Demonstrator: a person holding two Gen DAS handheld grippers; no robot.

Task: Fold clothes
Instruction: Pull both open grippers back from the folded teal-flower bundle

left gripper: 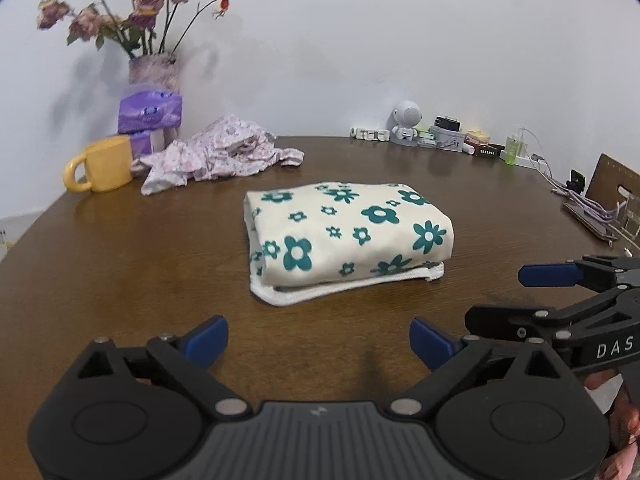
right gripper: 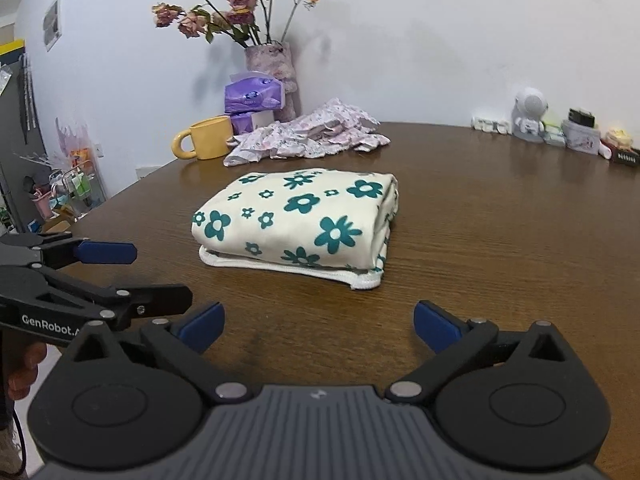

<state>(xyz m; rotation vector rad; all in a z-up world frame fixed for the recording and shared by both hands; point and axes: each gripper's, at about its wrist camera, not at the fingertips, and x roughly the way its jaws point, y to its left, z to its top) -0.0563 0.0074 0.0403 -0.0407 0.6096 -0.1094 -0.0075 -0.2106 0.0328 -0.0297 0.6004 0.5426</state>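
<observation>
A folded cream cloth with teal flower print [left gripper: 348,236] lies mid-desk on the brown wooden desk [left gripper: 120,280]. Near the far edge lie a crumpled pink floral garment [left gripper: 216,154] and a yellow ceramic mug [right gripper: 206,138]. The left gripper [left gripper: 318,340] and the right gripper [right gripper: 316,326] both gape, released, grasping nothing. Only the left view shows the lilac cable [left gripper: 588,204] at the desk's right edge; only the right view shows the cluttered shelf [right gripper: 60,188] beyond its left edge.

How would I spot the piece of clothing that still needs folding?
Find the vase of dried roses at the back of the brown table. Just in front of it, beside the yellow mug, lies a crumpled pale pink floral garment. Unlike the folded cream garment with teal flowers, it is a loose heap.
</observation>
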